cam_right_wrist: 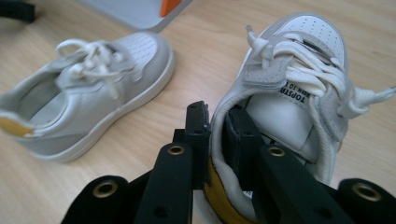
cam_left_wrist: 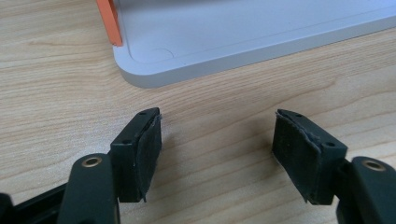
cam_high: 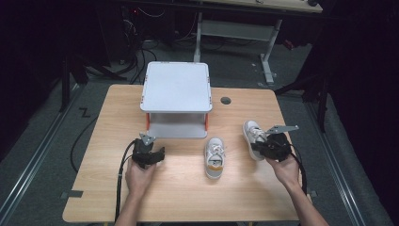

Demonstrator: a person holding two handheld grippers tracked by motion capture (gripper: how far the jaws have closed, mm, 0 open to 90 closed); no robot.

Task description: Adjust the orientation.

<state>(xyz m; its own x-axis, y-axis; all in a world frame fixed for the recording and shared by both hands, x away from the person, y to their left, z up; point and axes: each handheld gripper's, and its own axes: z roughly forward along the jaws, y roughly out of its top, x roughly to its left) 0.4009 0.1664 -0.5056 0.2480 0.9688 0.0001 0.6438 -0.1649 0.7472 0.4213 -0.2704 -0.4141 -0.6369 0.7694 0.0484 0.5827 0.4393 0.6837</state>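
Table: the pale wooden table (cam_high: 188, 197) carries everything; I place the rest from the grey two-tier plastic shelf stand with orange posts (cam_high: 177, 87), which stands at the table's far middle, its lower tier facing me, I judge so a shoe can slide in from the front.

Shelf stand: from the left gripper view I get the rounded corner of its lower tier (cam_left_wrist: 196, 56) and one orange post (cam_left_wrist: 110, 21) close up; the high view gives the whole stand but none of that edge detail.

Loose shoe: a small white lace-up sneaker with a yellow heel patch (cam_high: 215, 157) lies in front of the stand, just right of its front corner, toe toward it; it rests on its sole, untouched.

Held shoe: a second white sneaker of the same kind (cam_high: 253, 136) sits further right of the stand, well apart from it; the right gripper view shows its tongue label and the grip on its collar (cam_right_wrist: 219, 154).

Right gripper: my right gripper (cam_high: 263, 147) has its jaws clamped on the heel collar, one pad inside, one outside; a grip there leaves the toe free to lead, as I read it.

Left gripper: my left gripper (cam_left_wrist: 217, 154) waits just in front of the stand's left corner, jaws wide apart, nothing between them but bare wood.
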